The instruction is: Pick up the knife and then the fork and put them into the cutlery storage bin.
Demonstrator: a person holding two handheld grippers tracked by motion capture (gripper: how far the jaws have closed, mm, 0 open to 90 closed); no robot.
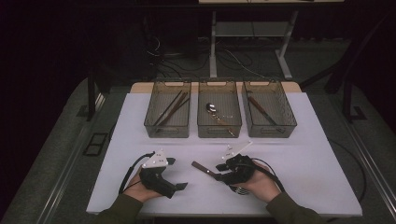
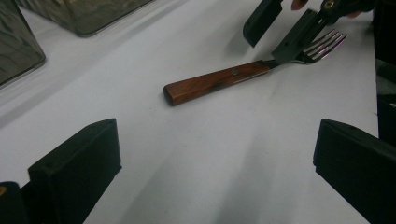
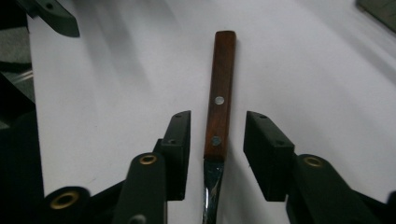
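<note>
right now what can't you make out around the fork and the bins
- Fork tines: cut off by the bottom edge in the right gripper view; partly hidden by the right gripper in the left gripper view.
- Contents of the right bin: too small and dim in the high view.
- Left gripper: open, its body cut off.

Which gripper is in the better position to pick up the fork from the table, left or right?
Right. The right gripper already straddles the fork at its wooden handle, jaws not yet touching. The left gripper is open and apart from it.
</note>
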